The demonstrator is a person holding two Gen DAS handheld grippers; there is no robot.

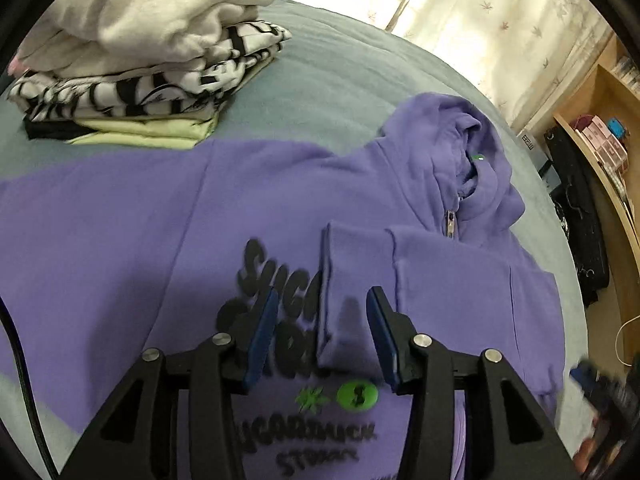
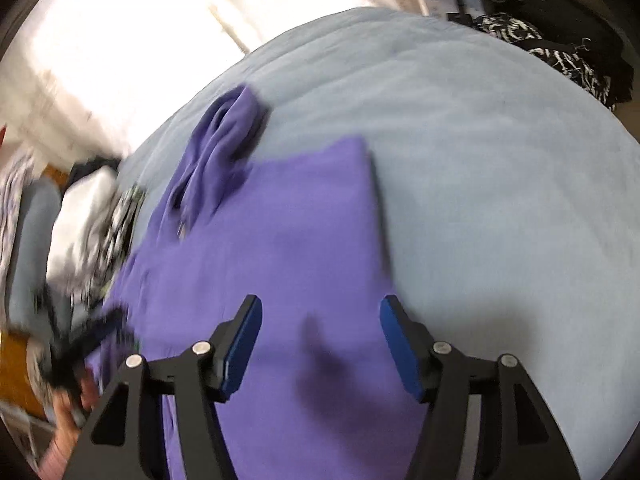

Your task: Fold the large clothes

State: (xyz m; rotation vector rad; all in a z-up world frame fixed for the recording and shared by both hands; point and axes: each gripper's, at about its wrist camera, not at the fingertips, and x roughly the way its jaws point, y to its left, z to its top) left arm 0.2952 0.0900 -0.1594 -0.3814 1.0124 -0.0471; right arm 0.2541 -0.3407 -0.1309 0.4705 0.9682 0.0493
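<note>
Purple hoodie [image 1: 280,208] spread on the grey-blue bed [image 1: 328,92], right sleeve [image 1: 452,288] folded across its chest. Left gripper [image 1: 322,332] and right gripper [image 2: 320,344] hover empty, jaws parted. Soft, bulky fleece probably drapes; best gripped at hems or seams.

The purple zip-front hooded sweatshirt [image 1: 280,208] lying on the grey-blue bed [image 1: 328,80] carries black printed lettering on its chest. The large upper words are blurred and partly covered by a folded sleeve; they begin "SUGA". Below them sits a round green badge [image 1: 357,395] with a black "S", beside a green star shape. Under that, smaller black lines read roughly "SUGARMUCK" and "STREET", too smeared to be sure. In the right wrist view no text can be read.
</note>
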